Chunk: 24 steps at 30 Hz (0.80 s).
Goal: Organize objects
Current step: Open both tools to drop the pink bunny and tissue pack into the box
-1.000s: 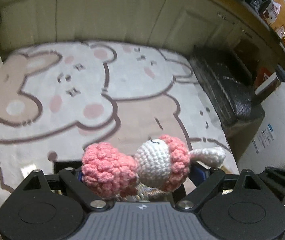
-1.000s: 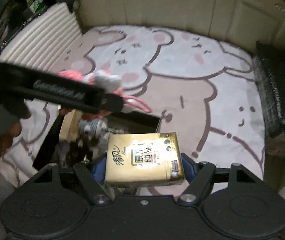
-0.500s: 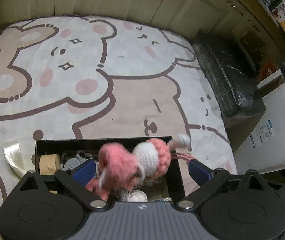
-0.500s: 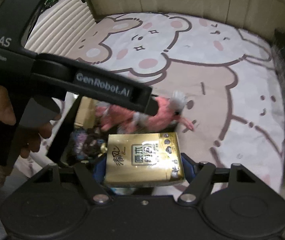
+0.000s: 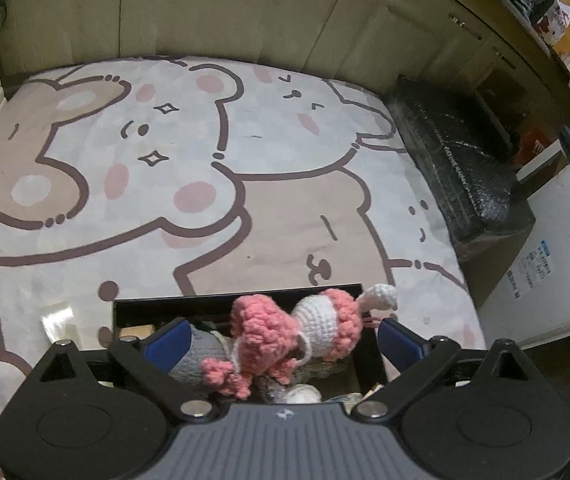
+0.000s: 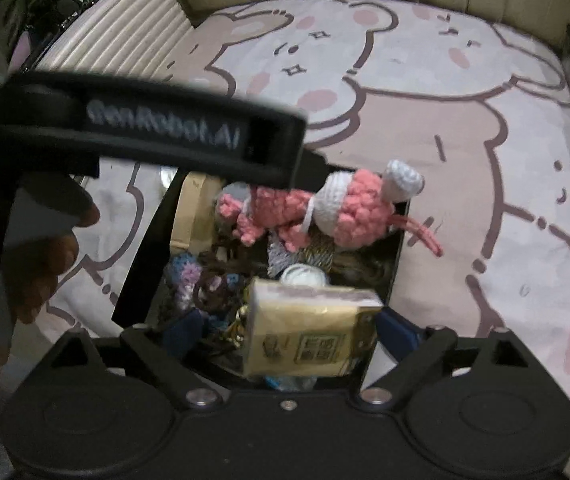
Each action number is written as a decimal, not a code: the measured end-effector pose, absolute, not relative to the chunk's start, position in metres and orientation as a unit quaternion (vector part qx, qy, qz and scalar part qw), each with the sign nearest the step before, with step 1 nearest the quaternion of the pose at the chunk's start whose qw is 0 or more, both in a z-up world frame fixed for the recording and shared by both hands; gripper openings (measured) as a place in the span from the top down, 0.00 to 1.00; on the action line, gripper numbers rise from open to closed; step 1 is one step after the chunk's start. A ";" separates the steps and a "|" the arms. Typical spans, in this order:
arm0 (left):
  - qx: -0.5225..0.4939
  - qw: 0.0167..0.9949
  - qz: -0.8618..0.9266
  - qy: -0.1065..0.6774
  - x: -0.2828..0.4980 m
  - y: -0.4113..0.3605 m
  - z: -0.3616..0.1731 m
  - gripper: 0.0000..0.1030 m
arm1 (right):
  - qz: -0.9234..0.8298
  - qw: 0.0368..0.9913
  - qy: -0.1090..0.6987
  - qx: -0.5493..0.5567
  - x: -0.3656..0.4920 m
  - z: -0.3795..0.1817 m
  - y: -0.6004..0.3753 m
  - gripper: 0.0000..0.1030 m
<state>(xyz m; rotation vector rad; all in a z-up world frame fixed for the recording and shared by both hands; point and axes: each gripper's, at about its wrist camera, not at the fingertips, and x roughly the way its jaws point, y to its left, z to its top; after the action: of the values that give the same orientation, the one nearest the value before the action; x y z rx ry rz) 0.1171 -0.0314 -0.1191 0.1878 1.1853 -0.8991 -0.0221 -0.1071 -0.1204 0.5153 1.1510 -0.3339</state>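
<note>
Over a bed spread with a cartoon-bear blanket (image 5: 133, 200), the left tool (image 5: 281, 338) stands with its blue pads wide apart and clear of a pink-and-white crochet doll (image 5: 305, 332), which lies across the far end of a black storage box (image 6: 399, 256) already crowded with yarn and trinkets. The right tool (image 6: 285, 328) is opening its jaws, and the gold tissue pack (image 6: 313, 332) between them tilts over the near end of the same box, its pads off the pack's sides.
</note>
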 end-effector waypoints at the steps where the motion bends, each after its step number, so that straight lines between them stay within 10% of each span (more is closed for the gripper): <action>1: 0.087 0.733 -0.408 0.537 0.118 -0.030 -0.119 0.04 | -0.162 0.798 0.532 0.232 -0.022 -0.117 -0.106 0.10; 6: 0.086 0.736 -0.408 0.533 0.121 -0.025 -0.118 0.04 | -0.160 0.809 0.522 0.220 -0.021 -0.109 -0.107 0.42; 24: 0.087 0.735 -0.409 0.534 0.128 -0.015 -0.120 0.05 | -0.126 0.781 0.583 0.188 -0.003 -0.140 -0.097 0.63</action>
<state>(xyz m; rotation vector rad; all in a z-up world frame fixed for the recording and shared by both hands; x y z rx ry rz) 0.1282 -0.0152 -0.1201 0.1907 1.1729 -0.8998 -0.0033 -0.0967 -0.1400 0.4066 1.2590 -0.2713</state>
